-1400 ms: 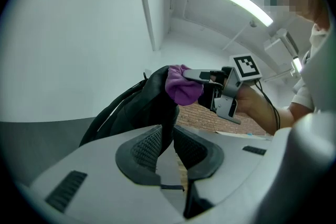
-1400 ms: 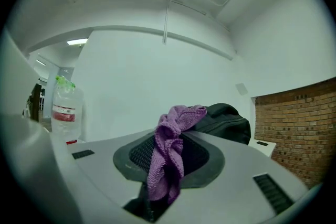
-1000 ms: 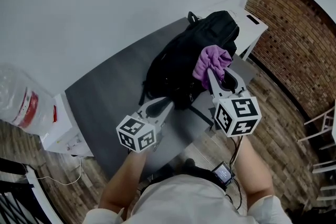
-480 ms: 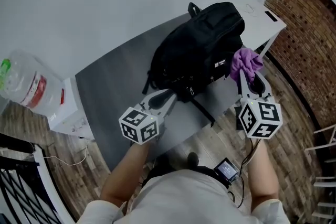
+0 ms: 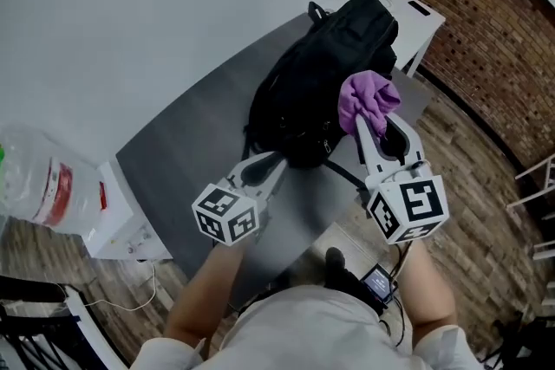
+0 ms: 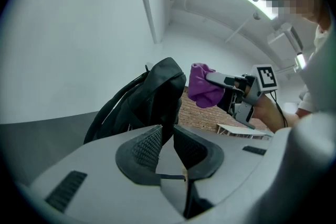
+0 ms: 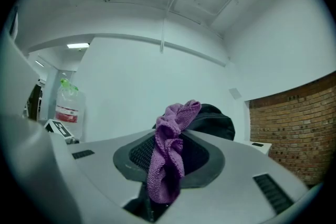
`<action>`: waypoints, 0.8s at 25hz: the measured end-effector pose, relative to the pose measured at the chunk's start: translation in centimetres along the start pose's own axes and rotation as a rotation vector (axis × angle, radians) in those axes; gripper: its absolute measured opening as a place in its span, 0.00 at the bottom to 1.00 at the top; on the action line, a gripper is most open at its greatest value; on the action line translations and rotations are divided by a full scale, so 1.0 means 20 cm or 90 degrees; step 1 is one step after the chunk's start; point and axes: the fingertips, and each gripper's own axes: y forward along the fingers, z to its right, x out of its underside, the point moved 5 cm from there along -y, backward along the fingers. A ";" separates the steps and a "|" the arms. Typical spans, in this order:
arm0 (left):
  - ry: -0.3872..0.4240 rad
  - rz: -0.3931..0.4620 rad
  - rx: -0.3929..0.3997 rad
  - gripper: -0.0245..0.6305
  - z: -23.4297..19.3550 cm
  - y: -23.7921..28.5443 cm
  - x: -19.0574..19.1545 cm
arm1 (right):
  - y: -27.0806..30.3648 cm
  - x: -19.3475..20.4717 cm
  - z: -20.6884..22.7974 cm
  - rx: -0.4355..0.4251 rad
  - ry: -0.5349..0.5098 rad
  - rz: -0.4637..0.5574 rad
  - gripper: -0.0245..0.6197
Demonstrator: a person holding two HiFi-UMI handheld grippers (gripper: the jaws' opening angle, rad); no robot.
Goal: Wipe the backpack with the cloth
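Your right gripper (image 7: 169, 155) is clamped on the cloth (image 5: 368, 98). Its two jaws pinch the purple cloth between their pads, and the bunched loose end stands up past the tips. You hold that bundle against the right side of the backpack (image 5: 316, 82), about midway along it. Whether the cloth actually touches the fabric cannot be told.

Your left gripper (image 6: 167, 139) has its jaws drawn close. A fold of black fabric at the backpack's near end is nipped between their tips.

One backpack is here, black, lying lengthwise on the grey table (image 5: 191, 152) with its carry loop at the far end. You have one cloth and two grippers. Each gripper carries one marker cube, right (image 5: 409, 208) and left (image 5: 225, 217). Their faces show only black-and-white square patterns, no letters.

To the left, off the table, one clear water bottle (image 5: 35, 186) lies on a white stand (image 5: 126, 225). It wears a red label (image 5: 59, 191) whose print is too small to read.

At the far right, one white side table (image 5: 414, 20) stands against the brick wall (image 5: 494, 48).

One small device with a lit screen (image 5: 380, 282) hangs at your waist, and its display is too small to make out. No brand name or word is legible on the backpack.
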 end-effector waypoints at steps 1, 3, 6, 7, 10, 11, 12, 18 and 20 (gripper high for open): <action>-0.005 -0.002 0.009 0.11 -0.02 -0.02 0.01 | 0.02 0.01 -0.08 -0.007 -0.001 0.001 0.20; -0.013 -0.003 0.026 0.11 -0.05 -0.06 0.04 | 0.08 0.02 -0.21 -0.017 -0.002 -0.003 0.20; -0.024 -0.001 0.045 0.11 -0.08 -0.11 0.06 | 0.19 0.03 -0.39 -0.030 -0.011 -0.016 0.20; -0.027 0.000 0.049 0.11 -0.08 -0.12 0.07 | 0.23 0.03 -0.43 -0.035 -0.017 -0.021 0.20; -0.033 0.009 0.060 0.11 -0.11 -0.16 0.07 | 0.34 0.06 -0.52 -0.036 -0.038 -0.042 0.20; -0.035 0.013 0.061 0.11 -0.12 -0.17 0.07 | 0.38 0.08 -0.53 -0.031 -0.045 -0.054 0.20; -0.037 0.015 0.061 0.11 -0.12 -0.17 0.07 | 0.40 0.12 -0.53 -0.025 -0.049 -0.069 0.20; -0.045 0.027 0.061 0.11 -0.13 -0.17 0.07 | 0.42 0.25 -0.41 0.013 -0.047 -0.118 0.20; -0.046 0.027 0.061 0.11 -0.14 -0.17 0.07 | 0.41 0.26 -0.40 0.018 -0.051 -0.119 0.20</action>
